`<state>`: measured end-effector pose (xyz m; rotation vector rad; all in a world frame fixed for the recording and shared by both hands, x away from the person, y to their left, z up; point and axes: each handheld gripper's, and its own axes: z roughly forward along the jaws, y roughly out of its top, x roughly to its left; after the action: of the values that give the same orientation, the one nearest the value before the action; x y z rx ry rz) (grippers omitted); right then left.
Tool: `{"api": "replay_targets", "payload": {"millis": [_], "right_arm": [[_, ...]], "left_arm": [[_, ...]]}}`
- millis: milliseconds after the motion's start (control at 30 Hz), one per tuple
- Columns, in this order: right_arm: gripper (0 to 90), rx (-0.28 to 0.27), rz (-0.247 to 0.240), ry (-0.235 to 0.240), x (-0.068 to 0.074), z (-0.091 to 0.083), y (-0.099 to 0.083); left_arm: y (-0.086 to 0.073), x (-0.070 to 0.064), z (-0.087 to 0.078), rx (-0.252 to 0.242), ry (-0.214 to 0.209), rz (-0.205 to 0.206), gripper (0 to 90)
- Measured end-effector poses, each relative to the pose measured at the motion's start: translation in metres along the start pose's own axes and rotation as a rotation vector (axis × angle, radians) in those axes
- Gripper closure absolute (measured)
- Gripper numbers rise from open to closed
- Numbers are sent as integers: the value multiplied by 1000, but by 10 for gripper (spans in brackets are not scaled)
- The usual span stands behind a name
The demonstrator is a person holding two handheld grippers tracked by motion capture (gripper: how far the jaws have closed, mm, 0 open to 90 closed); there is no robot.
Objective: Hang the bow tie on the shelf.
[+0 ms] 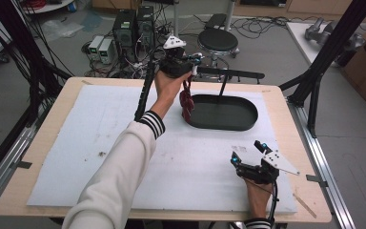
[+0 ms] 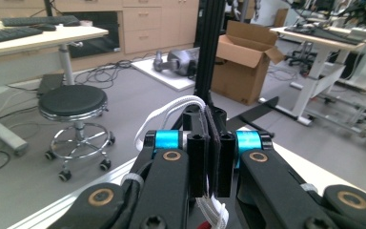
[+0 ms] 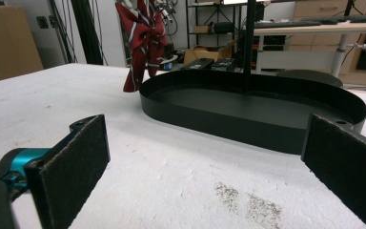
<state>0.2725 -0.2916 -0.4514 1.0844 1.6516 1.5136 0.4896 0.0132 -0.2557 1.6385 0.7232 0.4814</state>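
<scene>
I hold my left claw (image 1: 187, 71) clamped on the white cord of a red striped bow (image 1: 187, 102), hanging over the black tray's (image 1: 248, 125) left rim near the tabletop's far edge. Next, I judge, lower it in. My right claw (image 1: 249, 151) rests apart, near the right corner.

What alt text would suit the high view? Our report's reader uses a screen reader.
A person's left gripper holds a red striped bow by its white cord above the edge of a black oval tray. The right gripper rests open on the white mat.
</scene>
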Motion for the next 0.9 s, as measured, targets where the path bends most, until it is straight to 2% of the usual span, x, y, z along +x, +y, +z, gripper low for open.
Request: {"api": "replay_targets", "payload": {"millis": [133, 200, 600, 700, 833, 900], "right_arm": [[12, 1, 1, 2, 0, 0, 0], [12, 1, 4, 3, 0, 0, 0], [12, 6, 9, 0, 0, 0, 0], [12, 5, 9, 0, 0, 0, 0], [12, 2, 4, -2, -1, 0, 0], [12, 2, 4, -1, -1, 0, 0]], "left_arm": [[-1, 2, 6, -11, -4, -24, 874], [-2, 0, 10, -5, -7, -18, 874], [-18, -5, 31, 12, -37, -55, 874], [-21, -6, 35, 27, -39, -49, 874], [-20, -8, 37, 14, -42, -64, 874], [-22, -8, 38, 31, -42, -54, 874]]}}
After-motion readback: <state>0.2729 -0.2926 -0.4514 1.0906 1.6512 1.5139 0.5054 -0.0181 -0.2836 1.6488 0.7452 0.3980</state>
